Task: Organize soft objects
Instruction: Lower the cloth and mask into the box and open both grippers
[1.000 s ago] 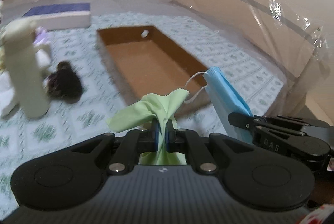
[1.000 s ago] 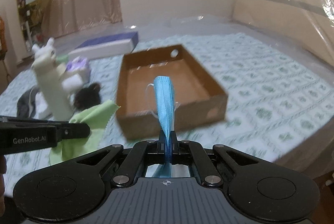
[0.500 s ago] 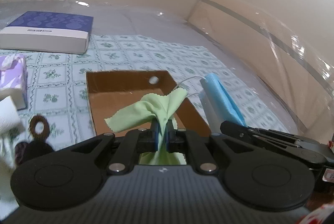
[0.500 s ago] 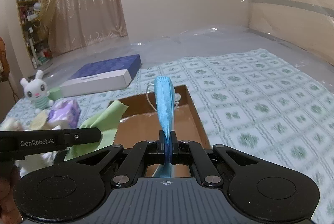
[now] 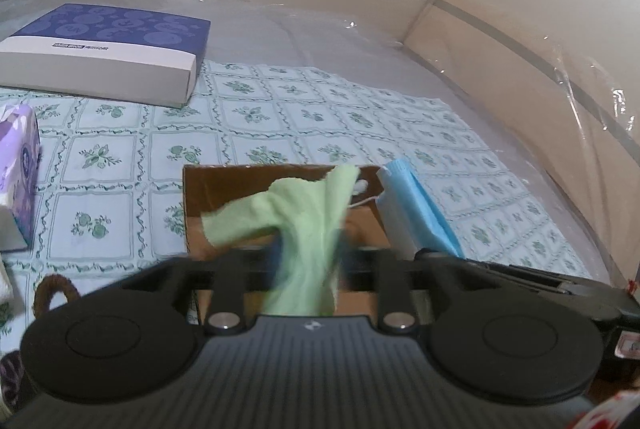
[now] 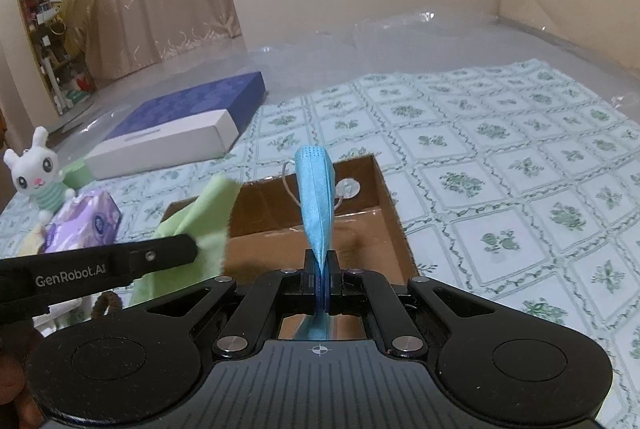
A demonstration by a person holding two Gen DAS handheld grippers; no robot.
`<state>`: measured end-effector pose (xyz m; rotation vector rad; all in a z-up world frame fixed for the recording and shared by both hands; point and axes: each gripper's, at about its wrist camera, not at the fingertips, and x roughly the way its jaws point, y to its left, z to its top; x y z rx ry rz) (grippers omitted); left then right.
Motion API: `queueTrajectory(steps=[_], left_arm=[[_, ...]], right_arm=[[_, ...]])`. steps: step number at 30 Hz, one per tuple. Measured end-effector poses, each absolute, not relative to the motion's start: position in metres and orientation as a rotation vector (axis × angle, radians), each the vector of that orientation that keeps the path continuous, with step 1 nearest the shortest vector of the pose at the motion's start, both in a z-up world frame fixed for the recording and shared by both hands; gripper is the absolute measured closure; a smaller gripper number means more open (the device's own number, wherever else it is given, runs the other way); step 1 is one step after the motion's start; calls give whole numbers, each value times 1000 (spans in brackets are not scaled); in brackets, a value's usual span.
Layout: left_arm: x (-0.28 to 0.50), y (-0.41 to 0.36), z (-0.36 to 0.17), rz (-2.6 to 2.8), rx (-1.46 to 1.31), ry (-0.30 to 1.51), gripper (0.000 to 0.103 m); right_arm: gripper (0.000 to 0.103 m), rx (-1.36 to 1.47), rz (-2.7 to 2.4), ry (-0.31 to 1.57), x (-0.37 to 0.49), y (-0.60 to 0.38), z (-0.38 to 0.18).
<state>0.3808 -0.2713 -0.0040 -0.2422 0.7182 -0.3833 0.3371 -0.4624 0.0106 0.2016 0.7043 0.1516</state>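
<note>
green cloth [image 5: 304,217] over cardboard box [image 6: 384,205], L claw [image 5: 308,261] blurred, can't tell if clenched | blue mask [image 6: 316,197] pinched in R claw [image 6: 321,269], above box | both poised for drop-in, box collects soft items

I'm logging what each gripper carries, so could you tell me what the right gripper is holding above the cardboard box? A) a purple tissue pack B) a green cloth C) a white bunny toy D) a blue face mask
D: the right gripper has its fingers shut on the blue face mask, which stands up over the cardboard box, while the green cloth is at the left gripper.
</note>
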Motion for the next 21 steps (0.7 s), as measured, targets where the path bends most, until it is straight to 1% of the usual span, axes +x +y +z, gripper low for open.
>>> queueTrajectory(steps=[11,13,14,15,17,21], left_arm=[[359,-255,6,-370,-211,677,61],[354,-254,8,-372,-202,676,61],[350,-254,8,-376,-198,674,61],[347,-253,9,-379,-194,671,61],[340,-251,11,-380,-185,665,61],[323,-245,13,-380,-184,663,61]], right_arm=[[101,161,167,730,346,-454,3],[99,165,172,726,345,-454,3],[88,165,173,721,344,-453,4],[65,165,170,713,342,-453,6],[36,169,158,688,337,-455,10],[36,156,149,666,326,-456,20]])
